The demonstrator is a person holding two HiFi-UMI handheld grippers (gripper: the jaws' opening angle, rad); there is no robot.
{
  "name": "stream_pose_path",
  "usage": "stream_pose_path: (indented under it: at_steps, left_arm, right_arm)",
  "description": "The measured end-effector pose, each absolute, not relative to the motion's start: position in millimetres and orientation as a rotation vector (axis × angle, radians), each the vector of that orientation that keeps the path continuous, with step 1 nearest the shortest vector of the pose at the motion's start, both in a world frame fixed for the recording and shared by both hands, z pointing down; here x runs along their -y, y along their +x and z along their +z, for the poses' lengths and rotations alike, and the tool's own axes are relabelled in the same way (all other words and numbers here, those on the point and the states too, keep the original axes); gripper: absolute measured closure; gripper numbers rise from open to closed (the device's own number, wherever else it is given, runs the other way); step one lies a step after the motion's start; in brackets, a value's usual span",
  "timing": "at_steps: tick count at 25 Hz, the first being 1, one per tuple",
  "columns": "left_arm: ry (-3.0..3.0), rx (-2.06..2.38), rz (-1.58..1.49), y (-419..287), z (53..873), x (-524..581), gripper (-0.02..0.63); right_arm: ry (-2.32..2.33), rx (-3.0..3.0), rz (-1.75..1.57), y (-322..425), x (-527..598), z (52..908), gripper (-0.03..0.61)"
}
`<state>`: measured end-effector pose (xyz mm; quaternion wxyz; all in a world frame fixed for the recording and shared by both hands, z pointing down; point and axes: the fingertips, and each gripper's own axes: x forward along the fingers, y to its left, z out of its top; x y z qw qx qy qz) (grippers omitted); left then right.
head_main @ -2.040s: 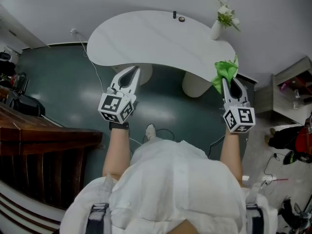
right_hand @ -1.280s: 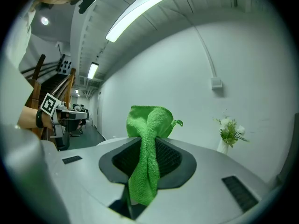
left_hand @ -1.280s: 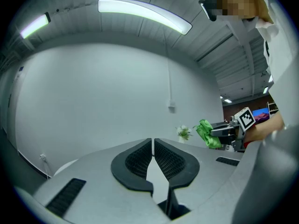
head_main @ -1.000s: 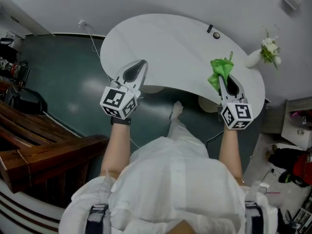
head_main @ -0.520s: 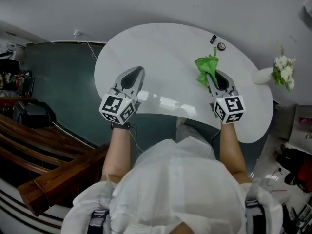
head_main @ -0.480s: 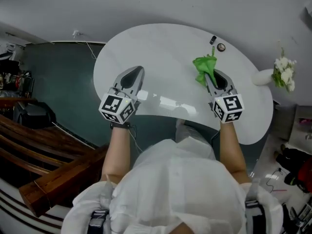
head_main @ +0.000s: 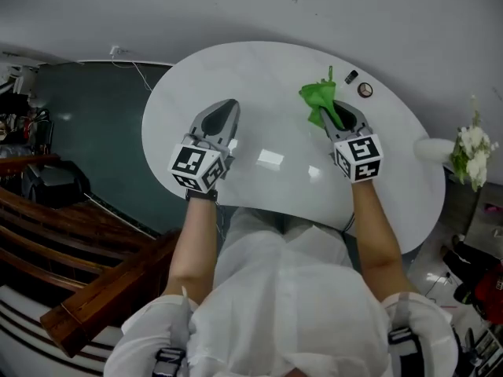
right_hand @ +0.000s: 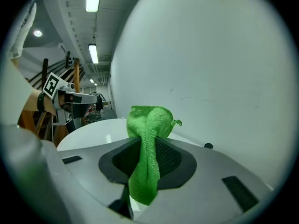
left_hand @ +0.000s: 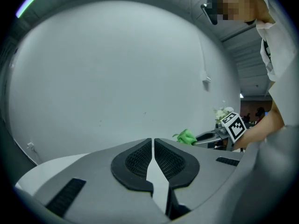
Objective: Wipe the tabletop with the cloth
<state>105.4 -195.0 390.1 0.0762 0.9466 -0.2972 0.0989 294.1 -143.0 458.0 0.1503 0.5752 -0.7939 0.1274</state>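
The right gripper (head_main: 336,122), clamped on the green cloth (head_main: 317,97), hovers over the white tabletop (head_main: 275,159) at upper right of the frame — cloth pointing away from the person — while the left gripper (head_main: 219,122), jaws together and empty, sits at centre left.

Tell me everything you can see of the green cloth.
The green cloth is bright, fuzzy fabric, microfibre by the look, bunched into a narrow fold. The right gripper has its jaws shut on it: one end pokes past the jaw tips as a rounded wad with a small loop at its edge, and the other hangs back between the jaws. It is over the white tabletop; whether it touches the surface cannot be told.
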Motion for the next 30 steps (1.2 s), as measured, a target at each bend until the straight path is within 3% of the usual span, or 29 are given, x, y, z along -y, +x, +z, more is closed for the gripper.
stream_pose_path:
  at_steps: [12, 23, 30]
  left_arm:
    - [2.745, 0.813, 0.299, 119.2, 449.5, 255.8, 0.584]
    - [2.641, 0.867, 0.301, 55.6, 477.4, 309.2, 0.584]
    - [2.627, 0.891, 0.326, 15.6, 483.9, 323.7, 0.584]
  right_arm:
    - [1.714, 1.961, 0.538, 330.8, 224.9, 557.2, 0.495]
    - [1.796, 1.680, 0.604, 336.9, 288.1, 590.8, 0.495]
    - [1.829, 1.609, 0.565, 302.3, 328.1, 588.2, 0.495]
